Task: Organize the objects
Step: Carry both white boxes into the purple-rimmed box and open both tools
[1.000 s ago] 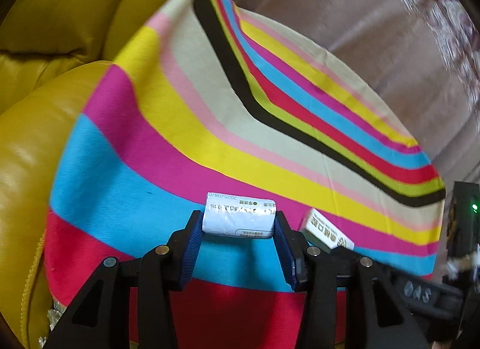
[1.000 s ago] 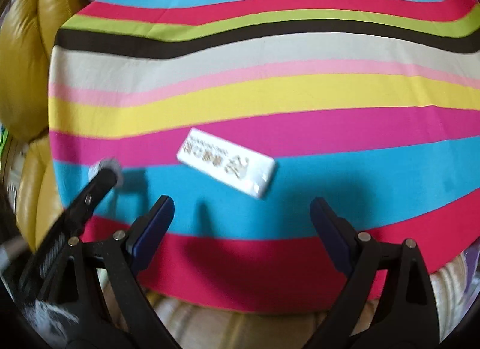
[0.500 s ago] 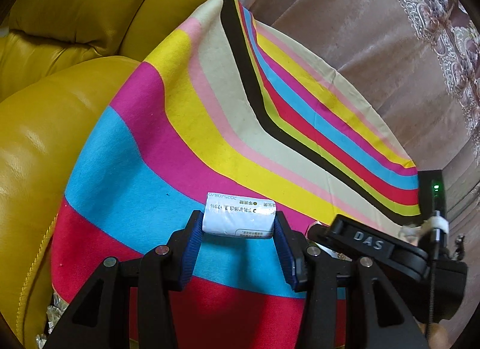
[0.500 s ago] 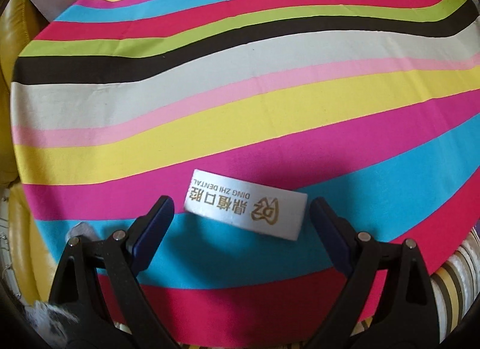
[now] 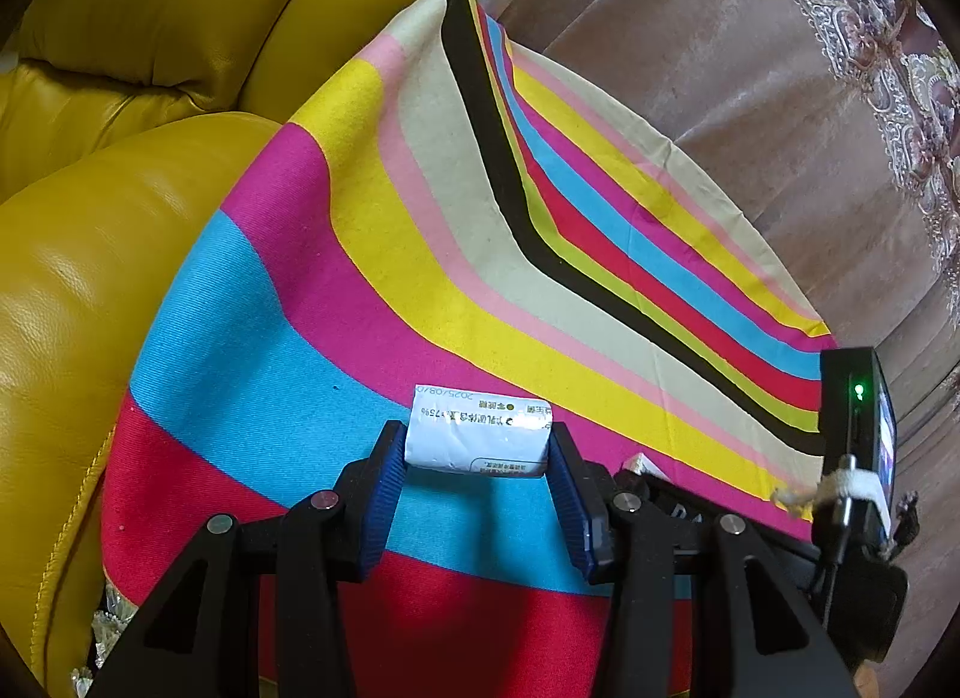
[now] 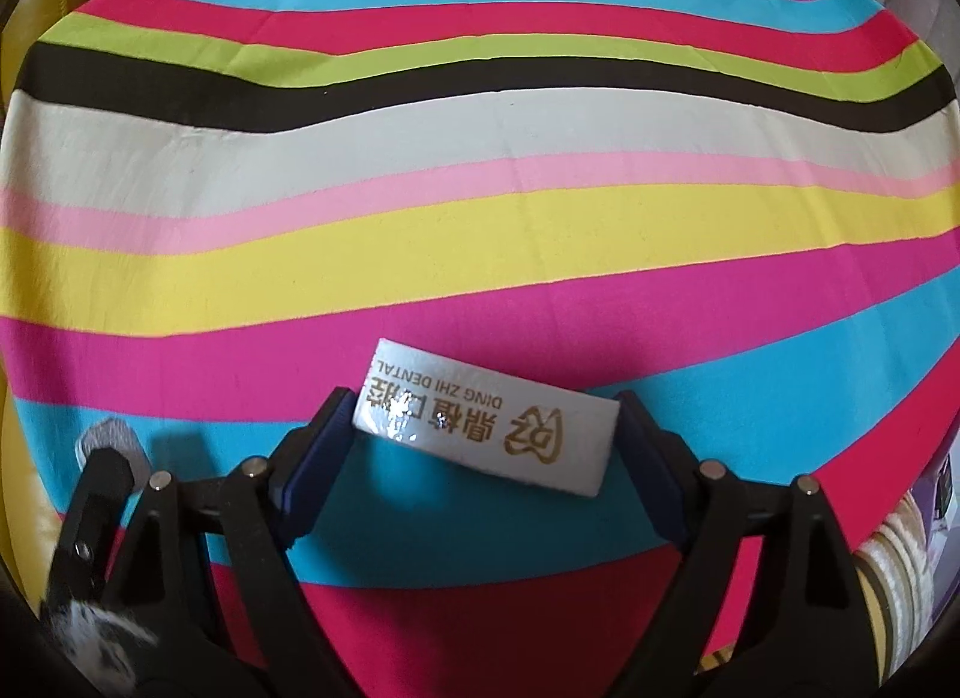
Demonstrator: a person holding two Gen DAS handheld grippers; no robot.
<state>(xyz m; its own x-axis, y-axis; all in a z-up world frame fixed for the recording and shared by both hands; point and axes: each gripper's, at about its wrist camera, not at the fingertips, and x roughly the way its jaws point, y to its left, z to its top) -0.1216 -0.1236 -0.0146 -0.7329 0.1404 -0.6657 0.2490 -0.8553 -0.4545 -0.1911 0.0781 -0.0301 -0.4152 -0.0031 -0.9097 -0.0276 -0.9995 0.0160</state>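
At the far left of the left wrist view, a mustard-yellow leather sofa point(image 5: 120, 170) is seen, with a multicoloured striped cloth point(image 5: 372, 254) spread beside it. Lower in that view, a small white rolled packet with printed labels point(image 5: 477, 439) is pinched between the blue pads of the left gripper point(image 5: 477, 458), one pad pressed against each end, so that the packet is held crosswise just above the blue stripe. The print is seen upside down; "75%" and a date beginning "2025/08" can be read, while the remaining small characters cannot be made out. To the right, a black device with a green light point(image 5: 858, 416) is mounted on the other tool, and a brownish curtain with a lace border point(image 5: 750, 116) hangs behind the cloth.

In the right wrist view, a white rectangular box with gold lettering point(image 6: 489, 425) is seen between the fingers of the right gripper point(image 6: 483, 434). "DING ZHI DENTAL", "DZ" and gold Chinese characters are printed on it, upside down. The box lies tilted across the pink and blue stripes; the dark blue pads are closed against its two short ends. At the lower left, the end of the rolled packet is visible at the tip of the other tool.
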